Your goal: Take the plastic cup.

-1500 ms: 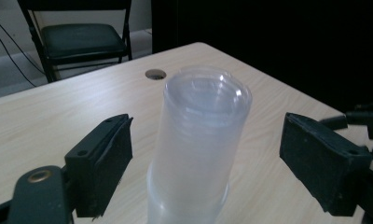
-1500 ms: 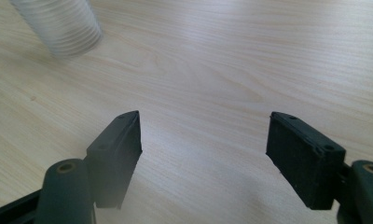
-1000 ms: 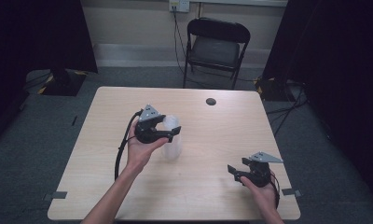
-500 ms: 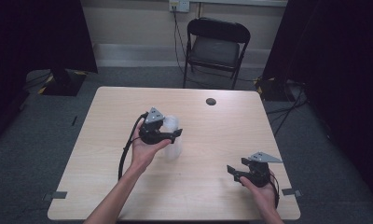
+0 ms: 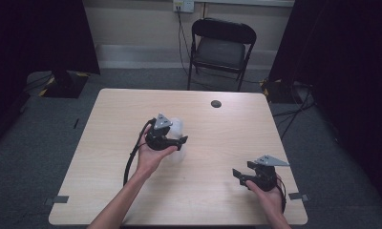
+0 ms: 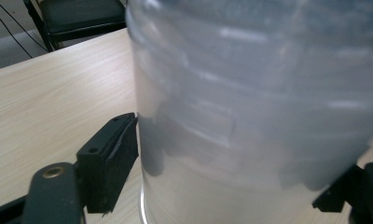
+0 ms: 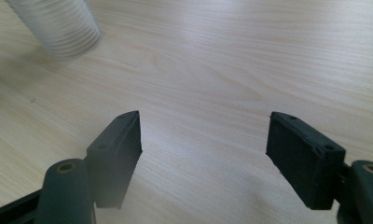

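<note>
Behind our pale wooden table [image 5: 108, 143] sat a black folding chair [image 5: 221, 50]; left gripper [image 5: 172, 141] had just loosened around the clear ribbed plastic cup [image 6: 254, 107], right gripper [image 5: 240, 172] spread wide, small dark round cap [image 5: 216, 103] nearby.

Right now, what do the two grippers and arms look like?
Both are black handheld units. The left gripper and right gripper each carry a grey three-cornered plate on top. Black cable loops off the left one. Jaws are flat, black, blocky pads on pivoting links. Forearms are bare, no sleeves visible.

Translucent ridged cup [image 5: 178, 130]; pale wood-grain table [image 5: 217, 143]; black claws.
</note>
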A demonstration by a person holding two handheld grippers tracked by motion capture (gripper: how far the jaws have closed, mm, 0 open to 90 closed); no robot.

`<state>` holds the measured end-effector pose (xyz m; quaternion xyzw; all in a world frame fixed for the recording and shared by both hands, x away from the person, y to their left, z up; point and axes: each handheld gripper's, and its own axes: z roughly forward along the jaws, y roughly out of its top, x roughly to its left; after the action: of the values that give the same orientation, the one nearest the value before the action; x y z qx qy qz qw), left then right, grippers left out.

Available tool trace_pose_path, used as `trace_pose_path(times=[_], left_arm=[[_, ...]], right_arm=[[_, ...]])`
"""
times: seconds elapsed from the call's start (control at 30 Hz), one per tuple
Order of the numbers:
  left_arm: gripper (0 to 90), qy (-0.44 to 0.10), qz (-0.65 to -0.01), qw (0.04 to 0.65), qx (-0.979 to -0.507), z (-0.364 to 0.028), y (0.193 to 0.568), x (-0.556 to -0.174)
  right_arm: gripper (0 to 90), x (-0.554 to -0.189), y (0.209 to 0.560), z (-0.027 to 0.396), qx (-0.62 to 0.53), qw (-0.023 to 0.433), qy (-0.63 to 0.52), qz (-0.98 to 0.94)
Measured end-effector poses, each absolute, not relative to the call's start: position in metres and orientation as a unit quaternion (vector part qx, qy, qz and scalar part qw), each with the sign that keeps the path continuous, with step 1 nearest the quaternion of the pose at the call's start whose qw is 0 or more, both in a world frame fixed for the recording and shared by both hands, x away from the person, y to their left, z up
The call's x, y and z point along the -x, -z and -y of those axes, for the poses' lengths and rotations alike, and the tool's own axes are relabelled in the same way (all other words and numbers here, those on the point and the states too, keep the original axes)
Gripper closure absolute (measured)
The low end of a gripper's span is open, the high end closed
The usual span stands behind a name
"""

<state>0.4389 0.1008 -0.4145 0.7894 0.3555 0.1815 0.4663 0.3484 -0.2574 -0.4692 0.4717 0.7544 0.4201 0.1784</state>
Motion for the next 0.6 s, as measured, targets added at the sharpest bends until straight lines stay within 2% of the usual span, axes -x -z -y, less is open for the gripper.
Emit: trace_pose_path(times=[0.03, 0.23, 0.6], left_arm=[[17.5, -0.182, -0.356, 0.466, -0.789, -0.1008, 0.4145, -0.4389], [18.2, -0.185, -0.361, 0.466, -0.787, -0.1021, 0.4151, -0.4394], [26.9, -0.185, -0.368, 0.463, -0.785, -0.0998, 0.421, -0.4391]], right_arm=[[26.1, -0.3484, 0.4692, 0.2574, -0.472, 0.178, -0.42, -0.754], [26.1, -0.3487, 0.47, 0.2578, -0.473, 0.178, -0.42, -0.754], [26.1, -0.3472, 0.4686, 0.2566, -0.47, 0.179, -0.421, -0.755]])
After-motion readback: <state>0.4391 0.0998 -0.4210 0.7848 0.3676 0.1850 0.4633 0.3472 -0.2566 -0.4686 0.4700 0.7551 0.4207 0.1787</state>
